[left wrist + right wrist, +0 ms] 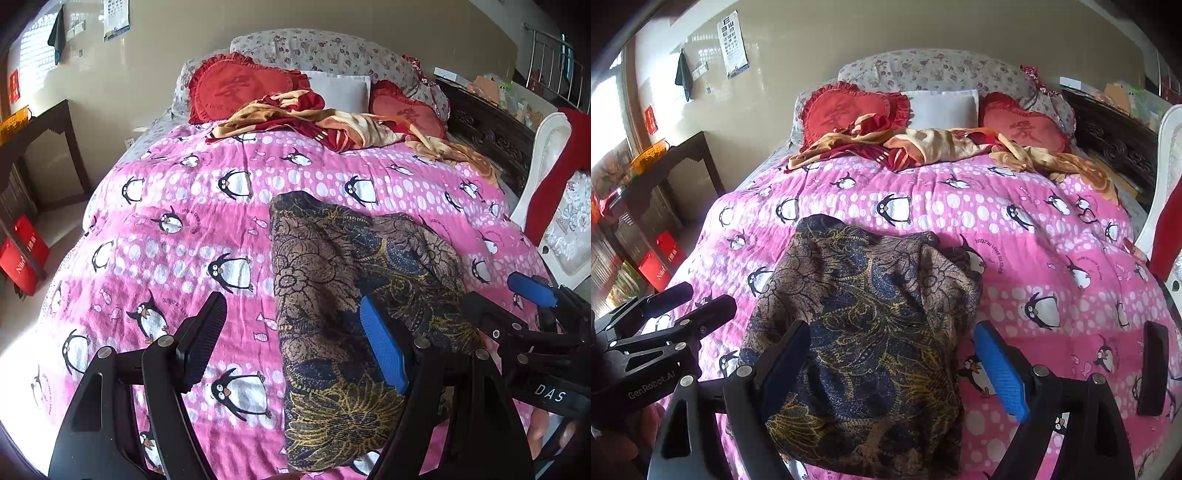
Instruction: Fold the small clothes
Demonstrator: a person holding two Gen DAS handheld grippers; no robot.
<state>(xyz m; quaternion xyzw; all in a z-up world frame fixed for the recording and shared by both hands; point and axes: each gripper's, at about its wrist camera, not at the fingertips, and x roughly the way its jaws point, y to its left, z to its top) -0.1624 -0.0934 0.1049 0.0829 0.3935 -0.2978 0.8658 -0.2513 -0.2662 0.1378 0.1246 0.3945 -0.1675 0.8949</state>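
— While both cameras look up the bed, what am I seeing underneath?

— I see a pink quilt (1034, 229) printed with penguins and white dots, covering most of the mattress. At its far end lies a rumpled red and yellow blanket (942, 147), and behind that two red heart-shaped cushions (846, 110) flank a white pillow (942, 107) against a flowered bolster.

— And the garment?

— My dark floral garment (871, 325), brown and navy with gold tracery, lies in a loose heap on the near part of the quilt, roughly folded lengthwise, its left edge fairly straight in the left wrist view.

— Your claws?

— My left gripper (295, 339) is spread wide; its blue pad (384, 350) hangs over the garment (351, 295), its black pad over bare quilt (184, 240). My right gripper (901, 365) is wide too, spanning the garment's near right part, gripping nothing. Each shows in the other's view at the frame edge.

— The room?

— I see a beige wall with an eye chart (733, 44) and a dark cloth hanging by the window. A dark wooden table (679, 162) stands left of the bed with an orange basket (650, 151) on top and red bags (22, 254) on the floor nearby. A carved dark cabinet (487, 125) and a white chair stand to the right. A black phone (1154, 369) lies on the quilt near my right side.
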